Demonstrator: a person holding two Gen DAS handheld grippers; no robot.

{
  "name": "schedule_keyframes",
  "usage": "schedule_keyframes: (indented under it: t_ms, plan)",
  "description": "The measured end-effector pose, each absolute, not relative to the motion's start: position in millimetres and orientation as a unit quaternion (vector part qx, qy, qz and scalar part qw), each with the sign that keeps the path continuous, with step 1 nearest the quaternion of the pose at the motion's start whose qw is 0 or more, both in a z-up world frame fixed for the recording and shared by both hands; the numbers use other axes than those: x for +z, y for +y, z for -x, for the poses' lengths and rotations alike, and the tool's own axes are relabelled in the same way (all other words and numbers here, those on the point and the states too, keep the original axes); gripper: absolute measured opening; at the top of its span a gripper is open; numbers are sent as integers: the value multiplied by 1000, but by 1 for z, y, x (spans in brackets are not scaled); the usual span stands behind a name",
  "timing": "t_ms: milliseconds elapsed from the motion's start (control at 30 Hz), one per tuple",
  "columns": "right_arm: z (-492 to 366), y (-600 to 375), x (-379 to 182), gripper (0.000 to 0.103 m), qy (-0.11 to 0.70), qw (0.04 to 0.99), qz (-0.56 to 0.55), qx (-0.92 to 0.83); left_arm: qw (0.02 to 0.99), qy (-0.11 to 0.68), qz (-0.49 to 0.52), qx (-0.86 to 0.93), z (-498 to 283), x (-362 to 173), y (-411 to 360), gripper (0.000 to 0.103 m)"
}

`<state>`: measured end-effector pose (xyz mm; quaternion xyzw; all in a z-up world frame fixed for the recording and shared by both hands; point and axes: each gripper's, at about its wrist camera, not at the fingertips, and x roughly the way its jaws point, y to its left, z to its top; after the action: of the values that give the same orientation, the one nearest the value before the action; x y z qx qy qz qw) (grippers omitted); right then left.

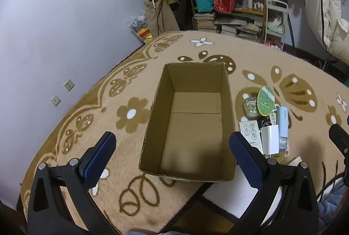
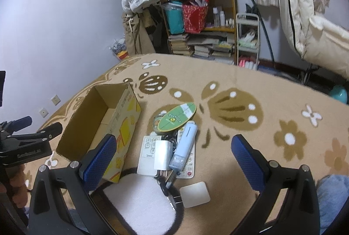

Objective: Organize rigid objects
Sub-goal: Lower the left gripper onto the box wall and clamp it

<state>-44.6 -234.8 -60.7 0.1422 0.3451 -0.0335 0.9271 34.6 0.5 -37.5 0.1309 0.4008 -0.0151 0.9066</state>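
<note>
We count one open cardboard box [image 1: 192, 123] standing upright on the patterned blanket [image 1: 283, 64], with nothing inside it. Just beside its right wall lies one cluster of rigid items: one green oval tin [image 2: 177, 119] resting on one small printed tin [image 1: 249, 106], one pale blue tube [image 2: 184, 145], one white charger [image 2: 162, 154], and two white remotes [image 2: 146, 155] beneath them. Our left gripper [image 1: 172, 155] hovers over the box with jaws wide, holding nothing; our right gripper [image 2: 173, 157] hovers above the cluster, likewise wide and holding nothing. Only the right wrist view shows the box's yellow printed side and one white square card [image 2: 194, 194] lying apart from the cluster.
</note>
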Motion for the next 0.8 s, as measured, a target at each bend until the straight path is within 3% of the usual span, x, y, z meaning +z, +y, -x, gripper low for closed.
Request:
schedule_keyframes:
  t_ms: [800]
  plan:
    - [-2,-242,-157,103,499,858,-111,-53,865,494,-83,29,-115,-90,28,101]
